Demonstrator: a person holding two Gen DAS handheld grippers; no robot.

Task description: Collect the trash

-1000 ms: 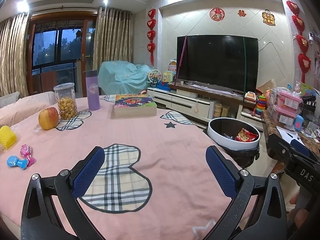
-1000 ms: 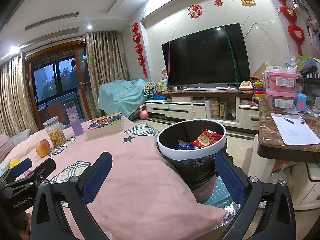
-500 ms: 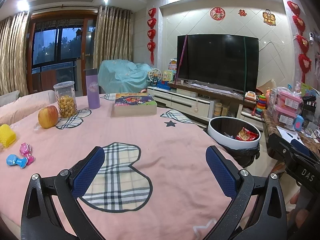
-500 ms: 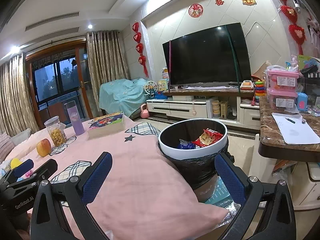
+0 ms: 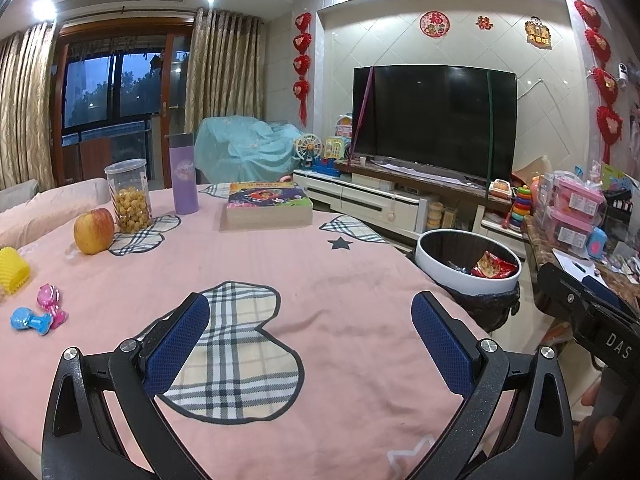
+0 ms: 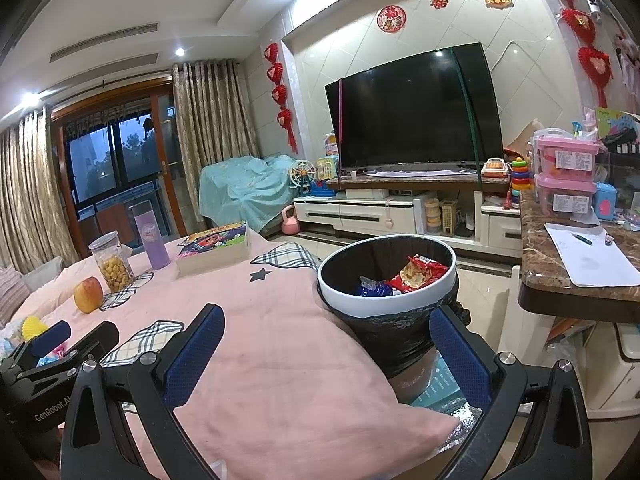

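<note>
A white-rimmed bin (image 6: pixel 352 306) lined with a black bag stands off the table's right edge; it also shows in the left wrist view (image 5: pixel 448 280). Inside lie a red snack wrapper (image 6: pixel 420 272) and a blue wrapper (image 6: pixel 370 289). My left gripper (image 5: pixel 310 344) is open and empty above the pink tablecloth (image 5: pixel 352 280). My right gripper (image 6: pixel 326 354) is open and empty, just in front of the bin, over the table's edge.
On the table stand an apple (image 5: pixel 93 231), a snack jar (image 5: pixel 128 196), a purple bottle (image 5: pixel 184 180), a book (image 5: pixel 268 205), a yellow toy (image 5: pixel 14 274) and small pink and blue toys (image 5: pixel 38 314). A marble counter (image 6: pixel 560 276) with papers is at right.
Both views have shifted only slightly; the right gripper has eased a little towards the bin. Both grippers stay open and empty.
</note>
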